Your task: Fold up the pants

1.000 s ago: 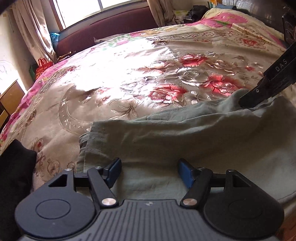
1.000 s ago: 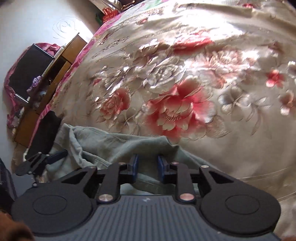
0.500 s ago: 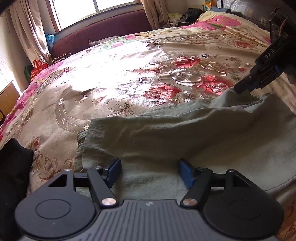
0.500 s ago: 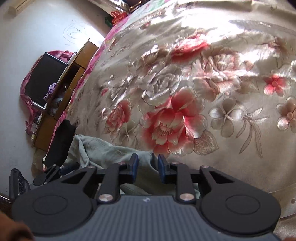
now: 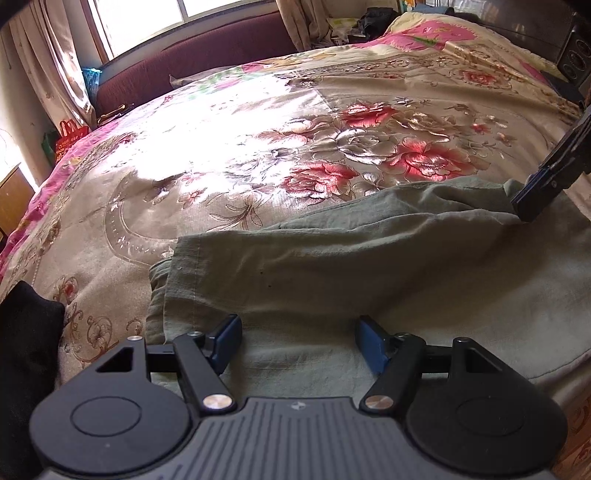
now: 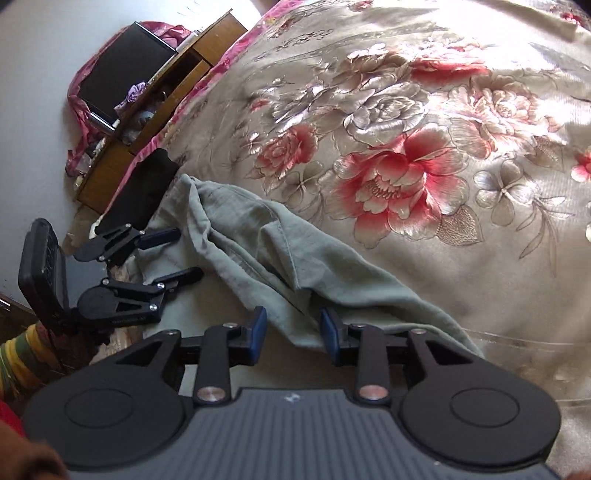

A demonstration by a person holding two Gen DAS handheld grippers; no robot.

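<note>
Where pants bunch: seemingly parted jaws.

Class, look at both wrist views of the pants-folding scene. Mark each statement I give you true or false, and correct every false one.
1. The pants are grey-green. True.
2. The left hand-held gripper is clamped shut on the cloth. False: its jaws stand wide apart above the pants.
3. The bedspread has a red flower pattern. True.
4. The pants lie on a bare wooden floor. False: they lie on the bedspread.
5. The right hand-held gripper has its jaws open, with a fold of the pants between them. True.
6. The window is dark. False: bright daylight comes through it.
</note>
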